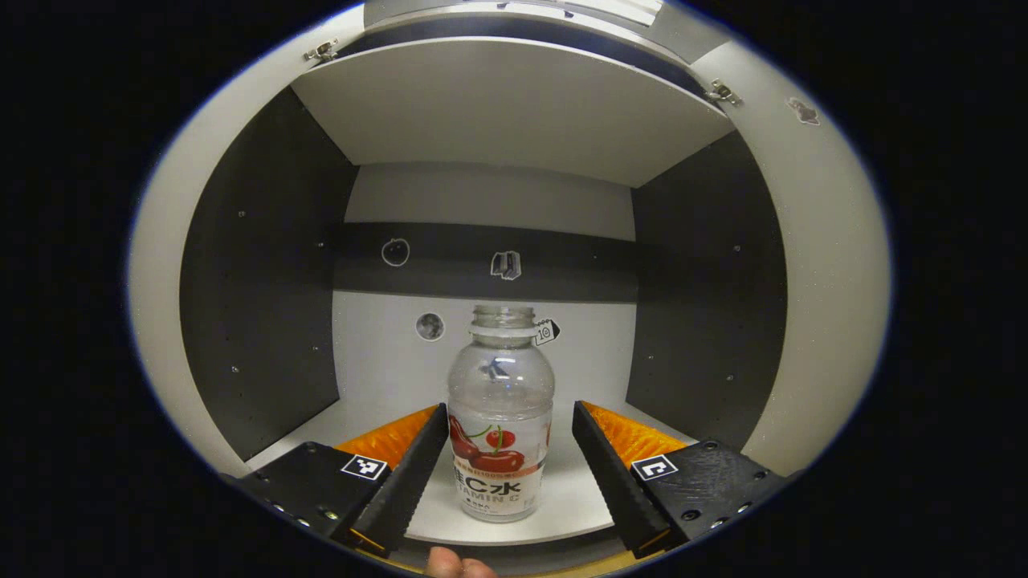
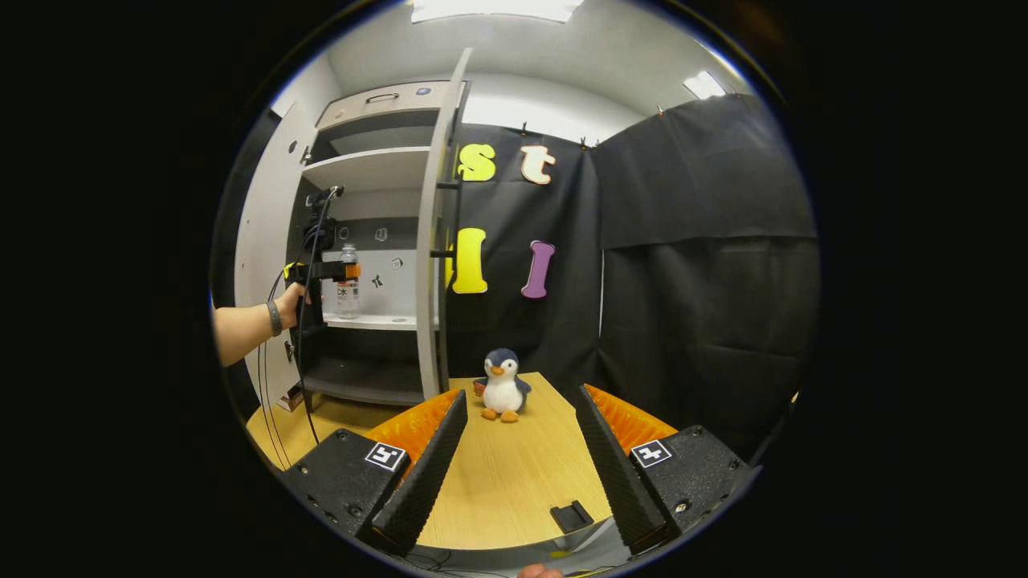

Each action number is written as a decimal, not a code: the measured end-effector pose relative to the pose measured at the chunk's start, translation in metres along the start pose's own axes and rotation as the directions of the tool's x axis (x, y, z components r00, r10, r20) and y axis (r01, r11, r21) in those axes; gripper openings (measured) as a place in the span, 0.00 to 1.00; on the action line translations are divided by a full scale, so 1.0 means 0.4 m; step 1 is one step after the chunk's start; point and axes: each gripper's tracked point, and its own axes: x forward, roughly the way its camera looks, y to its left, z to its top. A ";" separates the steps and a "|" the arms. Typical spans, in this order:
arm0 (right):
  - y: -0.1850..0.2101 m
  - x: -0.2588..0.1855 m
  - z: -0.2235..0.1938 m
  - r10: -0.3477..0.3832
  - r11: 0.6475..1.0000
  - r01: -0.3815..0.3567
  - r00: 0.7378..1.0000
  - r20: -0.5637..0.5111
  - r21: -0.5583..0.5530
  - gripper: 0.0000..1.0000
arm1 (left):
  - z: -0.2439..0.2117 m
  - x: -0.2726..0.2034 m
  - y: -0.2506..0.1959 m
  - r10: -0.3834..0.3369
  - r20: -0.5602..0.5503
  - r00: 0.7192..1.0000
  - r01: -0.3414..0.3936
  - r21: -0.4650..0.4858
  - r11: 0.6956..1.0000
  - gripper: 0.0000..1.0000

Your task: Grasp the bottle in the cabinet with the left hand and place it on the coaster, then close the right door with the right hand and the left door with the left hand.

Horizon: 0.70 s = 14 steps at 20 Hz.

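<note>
While the left gripper [image 1: 507, 449] sits wide open around the bottle [image 1: 499, 417], neither finger touches it yet, judging by the gaps either side. In the left gripper view: 1 bottle, upright on the cabinet's middle shelf [image 1: 562, 502], uncapped, so I'd pinch at the label band, squeeze square and lift straight to avoid tipping. Several small stickers on the back wall, too small to identify.

Right gripper view: right gripper [image 2: 520, 457] wide open, empty, above the wooden table [image 2: 514, 482]. 2 doors open, 1 toy penguin [image 2: 503, 385], 1 small dark block [image 2: 572, 515] near the table edge. Coaster: can't identify it.
</note>
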 end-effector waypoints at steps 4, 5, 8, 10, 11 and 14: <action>-0.024 0.008 -0.013 -0.030 0.999 0.030 1.000 0.001 -0.027 0.84 | -0.013 0.046 0.030 0.047 -0.010 0.999 -0.047 -0.043 0.998 0.95; -0.022 0.008 -0.012 -0.029 0.999 0.029 1.000 0.000 -0.030 0.84 | -0.015 0.046 0.024 0.045 -0.010 0.999 -0.045 -0.053 0.998 0.95; -0.009 0.011 -0.012 -0.012 0.999 0.012 1.000 0.001 -0.033 0.84 | -0.011 0.047 0.026 0.027 -0.006 1.000 -0.028 -0.071 0.997 0.93; -0.009 0.011 -0.011 -0.006 0.999 0.006 1.000 0.002 -0.037 0.84 | -0.013 0.024 0.028 0.037 -0.021 0.999 -0.038 -0.058 0.998 0.76; -0.008 0.011 -0.008 0.000 0.999 0.001 1.000 0.003 -0.034 0.84 | -0.005 0.022 0.028 0.035 -0.018 0.999 -0.036 -0.056 0.998 0.75; -0.002 0.014 -0.005 0.021 0.999 -0.021 1.000 0.007 -0.030 0.84 | 0.024 -0.041 0.025 0.022 0.014 1.000 -0.021 -0.063 0.998 0.73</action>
